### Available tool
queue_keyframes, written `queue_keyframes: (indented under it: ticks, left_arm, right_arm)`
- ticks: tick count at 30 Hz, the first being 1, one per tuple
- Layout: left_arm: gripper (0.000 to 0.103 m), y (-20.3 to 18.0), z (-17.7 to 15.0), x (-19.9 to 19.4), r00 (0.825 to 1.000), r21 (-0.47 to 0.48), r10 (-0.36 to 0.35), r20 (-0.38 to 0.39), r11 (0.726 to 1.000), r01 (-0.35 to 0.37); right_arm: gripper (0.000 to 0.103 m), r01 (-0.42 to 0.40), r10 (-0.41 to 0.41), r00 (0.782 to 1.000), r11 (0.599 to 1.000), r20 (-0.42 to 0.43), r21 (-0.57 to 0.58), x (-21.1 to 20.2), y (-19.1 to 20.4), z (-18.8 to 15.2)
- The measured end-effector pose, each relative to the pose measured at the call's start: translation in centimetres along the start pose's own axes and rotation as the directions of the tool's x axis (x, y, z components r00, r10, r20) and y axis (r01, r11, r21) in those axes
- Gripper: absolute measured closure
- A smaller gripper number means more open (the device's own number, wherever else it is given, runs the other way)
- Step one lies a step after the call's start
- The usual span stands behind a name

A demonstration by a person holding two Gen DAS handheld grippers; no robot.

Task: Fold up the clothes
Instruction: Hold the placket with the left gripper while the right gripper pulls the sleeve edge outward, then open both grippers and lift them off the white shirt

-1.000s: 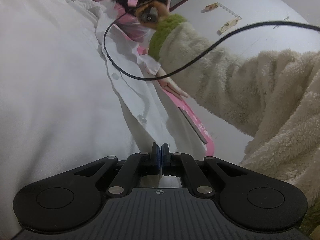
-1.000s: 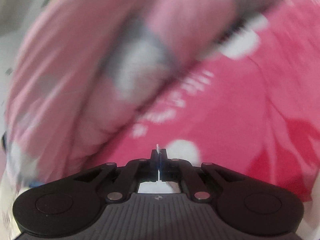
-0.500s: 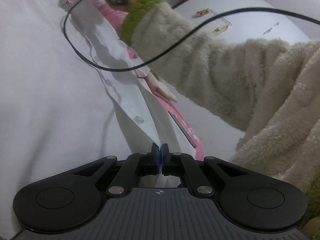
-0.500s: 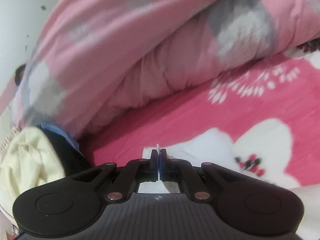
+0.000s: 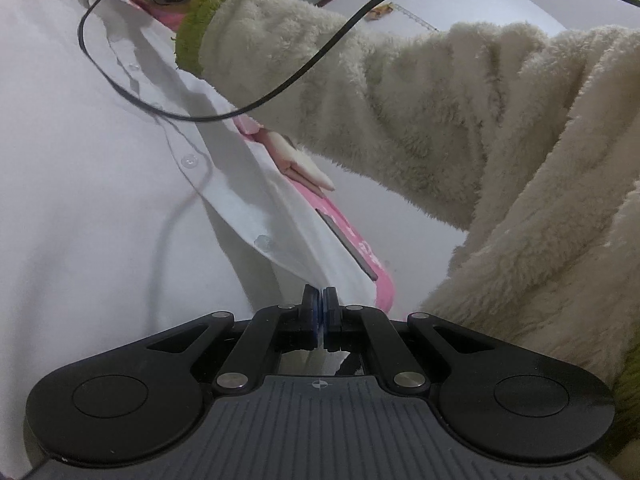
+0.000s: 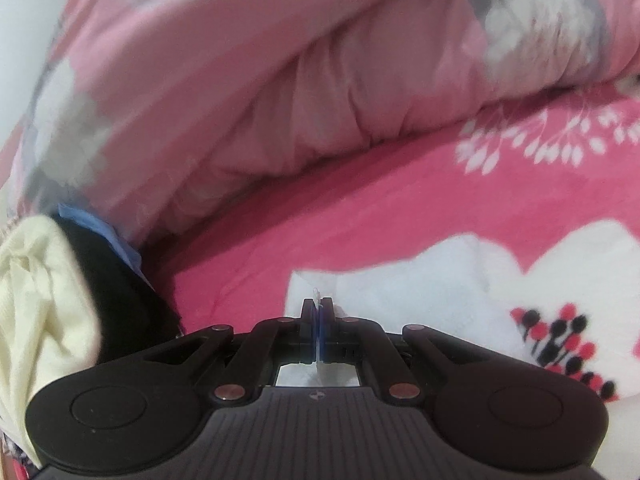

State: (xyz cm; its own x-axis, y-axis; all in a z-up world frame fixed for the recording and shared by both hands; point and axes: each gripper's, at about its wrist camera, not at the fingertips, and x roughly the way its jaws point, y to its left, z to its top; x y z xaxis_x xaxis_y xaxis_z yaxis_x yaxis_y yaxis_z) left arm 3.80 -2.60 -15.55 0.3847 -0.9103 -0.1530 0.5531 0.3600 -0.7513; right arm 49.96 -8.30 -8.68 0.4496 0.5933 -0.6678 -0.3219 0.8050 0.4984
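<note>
left gripper [image 5: 320, 300]: clamped tight on the white shirt [image 5: 100, 200] hem, shirt stretching away ahead
right gripper [image 6: 319, 312]: pinched closed on white fabric, the shirt's edge
behind: pink bedsheet [image 6: 360, 220], then the bunched pink duvet [image 6: 280, 80]

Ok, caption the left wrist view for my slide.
Left gripper pinching a white button-up shirt's edge; fleece sleeve reaches across.

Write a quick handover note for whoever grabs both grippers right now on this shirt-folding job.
Left gripper: shut on the edge of the white button-up shirt.
Right gripper: shut on another white edge of that shirt, low over the pink floral bedsheet.
Done: the shirt is pinched in both grippers.
Left: no finished fold shows, so the folding is still to do.
</note>
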Motion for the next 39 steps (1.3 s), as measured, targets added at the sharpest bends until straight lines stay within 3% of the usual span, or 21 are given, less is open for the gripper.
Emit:
queue_keyframes:
  ticks: [2,4,7,10,14,17,19,21,23,26,28,31,35,39]
  left_arm:
    - [0.103,-0.2,-0.1,0.1,1.0,-0.007,0.006,0.0,1.0,-0.006]
    - [0.103,-0.4,-0.2,-0.1,1.0,-0.006,0.018,0.002,1.0,-0.018]
    - [0.103,-0.7,-0.3,-0.4,0.999,-0.001,0.043,0.009,0.999,-0.043]
    - [0.103,-1.0,-0.5,-0.3,0.998,-0.008,0.061,0.013,0.998,-0.061]
    - [0.103,-1.8,-0.6,0.0,0.996,0.004,0.092,0.01,0.996,-0.092]
    - [0.102,-1.9,-0.4,0.1,0.993,-0.007,0.12,-0.004,0.993,-0.12]
    - [0.099,-1.8,-0.3,0.1,0.99,-0.027,0.137,-0.024,0.99,-0.138]
    - [0.09,-1.6,0.2,-0.3,0.989,-0.039,0.148,-0.03,0.988,-0.149]
    - [0.083,-1.7,0.7,-0.7,0.986,-0.048,0.165,-0.034,0.985,-0.167]
    - [0.076,-1.7,0.6,-1.7,0.98,-0.069,0.195,-0.051,0.978,-0.198]
    - [0.073,-1.8,0.7,-2.1,0.972,-0.078,0.224,-0.064,0.97,-0.229]
    - [0.072,-2.1,1.1,-1.9,0.957,-0.078,0.279,-0.084,0.955,-0.285]
    - [0.072,-2.5,1.4,-1.3,0.936,-0.087,0.338,-0.095,0.934,-0.346]
    - [0.072,-2.6,1.5,-1.4,0.924,-0.128,0.371,-0.091,0.916,-0.38]
  right_arm:
    - [0.1,0.039,-0.038,0.999,0.999,-0.032,0.017,0.7,-0.7,-0.1]
    - [0.099,0.023,-0.021,0.999,0.998,-0.032,0.054,-0.1,-1.6,-0.1]
    - [0.097,-0.044,0.04,0.998,0.994,0.041,0.104,-4.9,-2.8,-0.4]
    - [0.091,-0.097,0.085,0.989,0.991,0.123,0.095,-13.0,-4.2,-1.7]
    - [0.085,-0.128,0.103,0.963,0.988,0.249,0.087,-27.9,-6.2,-5.8]
    - [0.073,-0.069,0.032,0.919,0.994,0.393,0.081,-40.5,-7.2,-10.7]
    - [0.064,-0.001,-0.048,0.875,0.995,0.482,0.102,-47.9,-7.8,-15.0]
    - [0.059,0.062,-0.133,0.831,0.987,0.541,0.148,-54.1,-8.6,-19.9]
    - [0.058,0.106,-0.2,0.803,0.975,0.562,0.196,-58.0,-9.6,-24.4]
    - [0.058,0.145,-0.279,0.785,0.951,0.553,0.273,-60.9,-11.0,-31.3]
    - [0.058,0.146,-0.305,0.786,0.937,0.538,0.318,-61.1,-11.9,-35.1]
    - [0.058,0.112,-0.304,0.808,0.92,0.505,0.374,-59.1,-13.5,-39.2]
    - [0.058,0.062,-0.254,0.857,0.915,0.448,0.4,-55.4,-15.5,-41.8]
    - [0.058,0.067,-0.219,0.902,0.923,0.372,0.379,-51.6,-16.1,-42.6]
